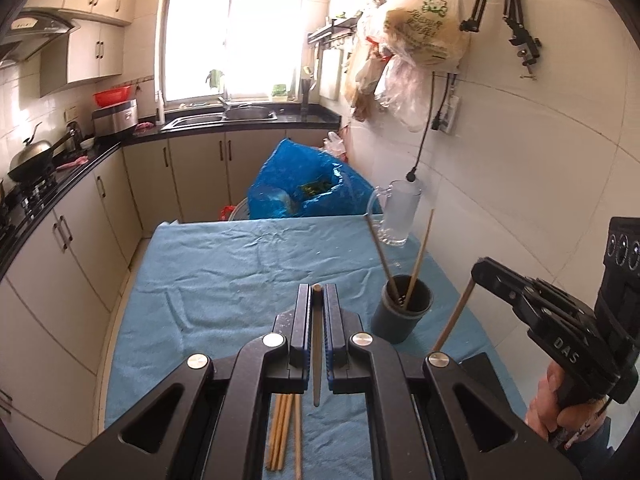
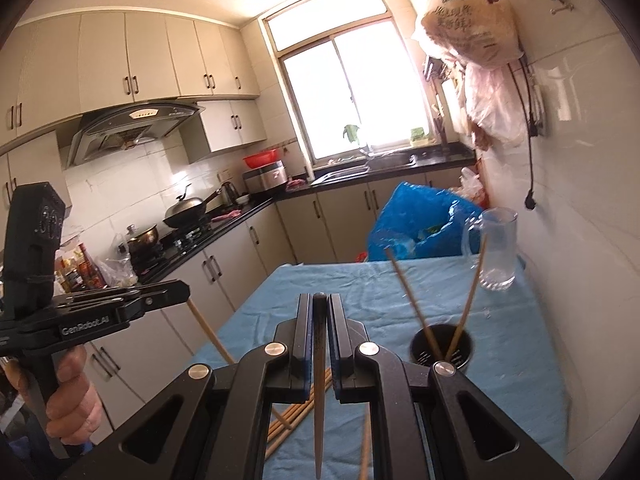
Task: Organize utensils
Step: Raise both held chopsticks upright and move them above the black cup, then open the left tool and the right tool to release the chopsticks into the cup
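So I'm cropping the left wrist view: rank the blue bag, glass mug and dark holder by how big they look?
1. Blue bag, largest.
2 and 3. Dark holder and glass mug look about alike; the holder is nearer the camera, so I won't rank them.

We count two chopsticks [image 1: 419, 260] standing crossed in one dark holder [image 1: 402, 312] near the bench's [image 1: 200, 280] right edge, and one glass mug [image 1: 396, 212] at its far right corner. Each of our two claws, left [image 1: 318, 292] and right [image 2: 319, 300], pinches one chopstick. About four more chopsticks [image 1: 282, 432] lie loose at the near edge.
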Demonstrator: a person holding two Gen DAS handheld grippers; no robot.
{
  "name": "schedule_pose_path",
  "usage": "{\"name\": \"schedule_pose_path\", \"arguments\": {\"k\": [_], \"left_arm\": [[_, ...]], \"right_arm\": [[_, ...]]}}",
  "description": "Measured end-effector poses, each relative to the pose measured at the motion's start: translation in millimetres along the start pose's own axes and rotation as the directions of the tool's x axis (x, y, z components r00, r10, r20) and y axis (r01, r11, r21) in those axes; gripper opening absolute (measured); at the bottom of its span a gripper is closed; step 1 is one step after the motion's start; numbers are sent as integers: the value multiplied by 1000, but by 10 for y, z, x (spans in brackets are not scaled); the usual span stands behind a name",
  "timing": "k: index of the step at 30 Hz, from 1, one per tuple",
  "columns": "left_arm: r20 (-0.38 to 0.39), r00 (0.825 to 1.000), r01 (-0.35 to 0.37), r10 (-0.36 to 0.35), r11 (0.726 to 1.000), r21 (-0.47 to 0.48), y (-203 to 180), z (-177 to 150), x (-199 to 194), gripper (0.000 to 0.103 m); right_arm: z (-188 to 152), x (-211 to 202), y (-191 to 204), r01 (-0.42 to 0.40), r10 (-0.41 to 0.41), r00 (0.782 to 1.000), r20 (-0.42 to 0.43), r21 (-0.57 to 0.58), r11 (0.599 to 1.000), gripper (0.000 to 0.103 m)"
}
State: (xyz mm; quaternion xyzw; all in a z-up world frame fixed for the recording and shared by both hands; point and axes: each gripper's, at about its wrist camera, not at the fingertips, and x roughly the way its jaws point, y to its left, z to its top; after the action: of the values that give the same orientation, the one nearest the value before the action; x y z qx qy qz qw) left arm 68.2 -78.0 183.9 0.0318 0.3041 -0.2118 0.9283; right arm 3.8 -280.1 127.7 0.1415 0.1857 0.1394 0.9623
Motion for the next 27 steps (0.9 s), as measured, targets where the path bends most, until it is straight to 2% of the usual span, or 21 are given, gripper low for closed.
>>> {"name": "schedule_pose_path", "arguments": {"k": [8, 18, 22, 27], "left_arm": [[33, 999, 36, -38, 997, 65, -361, 391, 86, 5], [100, 989, 100, -111, 989, 108, -832, 991, 142, 5], [103, 985, 130, -141, 986, 102, -958, 1101, 301, 5], [66, 985, 156, -162, 984, 81, -1009, 1051, 664, 5]], "right_arm": [[337, -78, -323, 75, -77, 995, 61, 28, 997, 8], [833, -122, -598, 159, -165, 975, 147, 52, 986, 8], [962, -28, -734, 183, -190, 969, 157, 59, 981, 8], [906, 208, -936, 220, -227, 967, 117, 68, 973, 8]]}}
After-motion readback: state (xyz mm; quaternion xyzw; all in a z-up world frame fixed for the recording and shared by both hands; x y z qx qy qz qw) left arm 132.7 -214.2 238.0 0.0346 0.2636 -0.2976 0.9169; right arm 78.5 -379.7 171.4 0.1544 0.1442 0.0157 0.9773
